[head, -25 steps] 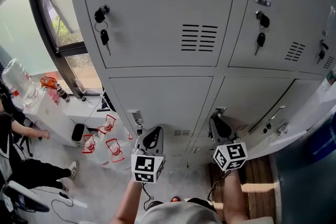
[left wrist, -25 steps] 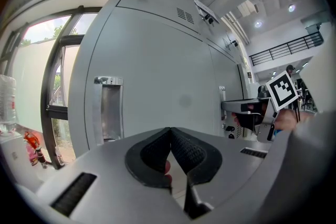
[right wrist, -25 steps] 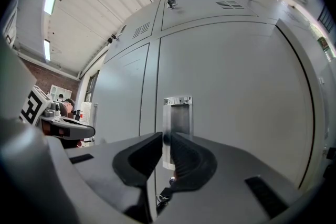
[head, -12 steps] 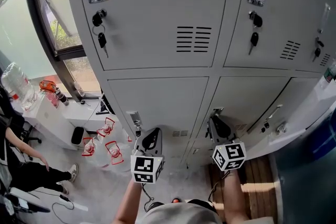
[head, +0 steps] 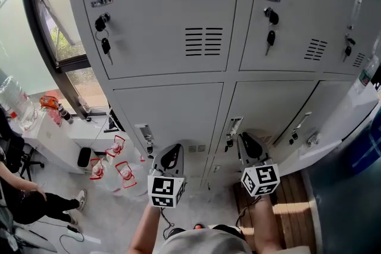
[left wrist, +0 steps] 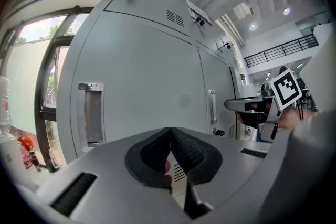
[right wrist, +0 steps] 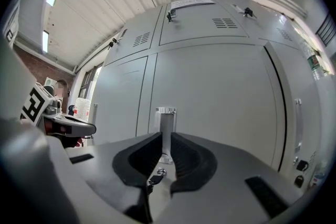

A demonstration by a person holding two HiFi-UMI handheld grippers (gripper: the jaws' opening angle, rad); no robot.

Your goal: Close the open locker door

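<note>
Grey lockers fill the head view. At the lower right one locker door stands ajar, swung out from its frame; its handle shows. My right gripper hangs low before the closed lower middle door, left of the ajar one. In the right gripper view its jaws stand a narrow slit apart with nothing between them, in line with that door's handle and key. My left gripper faces the lower left door; its jaws meet at the tips, empty.
Several water jugs with red handles stand on the floor at the left, by a white desk and a window. A seated person's legs show at far left. A wooden strip of floor lies under the right arm.
The lockers have slid left and down in the head view, which brings the lower middle door's handle into sight. Both grippers keep their places and their jaws have not changed.
</note>
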